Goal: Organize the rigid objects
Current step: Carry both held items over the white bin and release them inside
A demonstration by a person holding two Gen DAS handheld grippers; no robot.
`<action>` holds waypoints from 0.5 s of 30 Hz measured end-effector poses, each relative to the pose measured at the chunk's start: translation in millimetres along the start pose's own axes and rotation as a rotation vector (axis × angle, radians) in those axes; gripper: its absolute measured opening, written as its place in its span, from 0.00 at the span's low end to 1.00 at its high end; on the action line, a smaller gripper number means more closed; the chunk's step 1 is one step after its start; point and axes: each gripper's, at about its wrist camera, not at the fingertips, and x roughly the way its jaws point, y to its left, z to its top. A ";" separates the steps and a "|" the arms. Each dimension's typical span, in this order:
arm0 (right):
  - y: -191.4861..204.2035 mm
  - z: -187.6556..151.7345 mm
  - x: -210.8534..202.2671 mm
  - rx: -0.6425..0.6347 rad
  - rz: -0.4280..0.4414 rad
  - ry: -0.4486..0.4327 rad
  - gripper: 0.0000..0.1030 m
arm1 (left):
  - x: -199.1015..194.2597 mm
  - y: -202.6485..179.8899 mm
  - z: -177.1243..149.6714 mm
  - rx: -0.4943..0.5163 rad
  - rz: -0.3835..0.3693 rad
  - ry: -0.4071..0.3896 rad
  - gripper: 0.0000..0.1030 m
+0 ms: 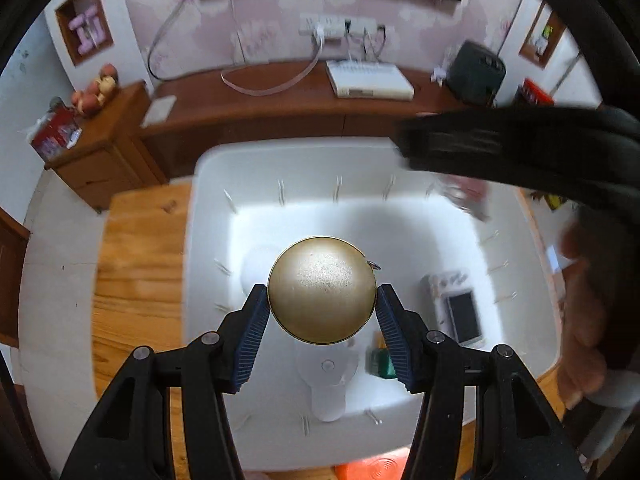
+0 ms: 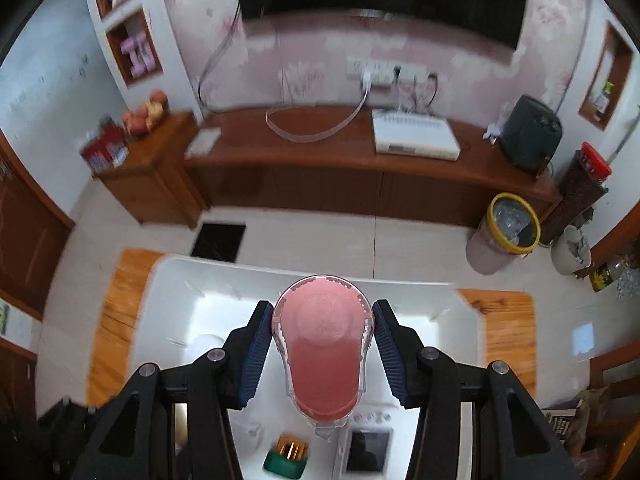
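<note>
My left gripper (image 1: pixel 322 306) is shut on a round gold tin (image 1: pixel 322 290) and holds it above the white bin (image 1: pixel 208 184). My right gripper (image 2: pixel 323 326) is shut on a pink container with a clear plastic shell (image 2: pixel 323 350), held above the same white bin (image 2: pixel 168 280). Inside the bin lie a white device with a dark screen (image 1: pixel 460 312), a small green box (image 1: pixel 380 362) and a white bottle-like object (image 1: pixel 328 384). The device (image 2: pixel 366 450) and the green box (image 2: pixel 287 458) also show in the right wrist view.
The bin stands on a wooden table (image 1: pixel 136 280). Behind it is a long brown cabinet (image 2: pixel 320 172) with a white box (image 2: pixel 414 136) and a dark appliance (image 2: pixel 528 132). A yellow-rimmed waste bin (image 2: pixel 506 232) stands on the floor. The other arm (image 1: pixel 500 148) crosses the upper right of the left wrist view.
</note>
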 end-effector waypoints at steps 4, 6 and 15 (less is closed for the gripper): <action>7.4 -12.0 54.6 -0.031 0.023 0.120 0.50 | 19.0 -6.4 -10.6 0.020 -0.010 0.045 0.57; 13.5 -17.9 72.4 -0.053 0.025 0.163 0.50 | 26.3 -9.0 -14.2 0.019 -0.014 0.066 0.57; 23.7 -27.5 105.2 -0.095 0.036 0.257 0.54 | 32.3 -10.2 -17.9 -0.010 -0.013 0.086 0.57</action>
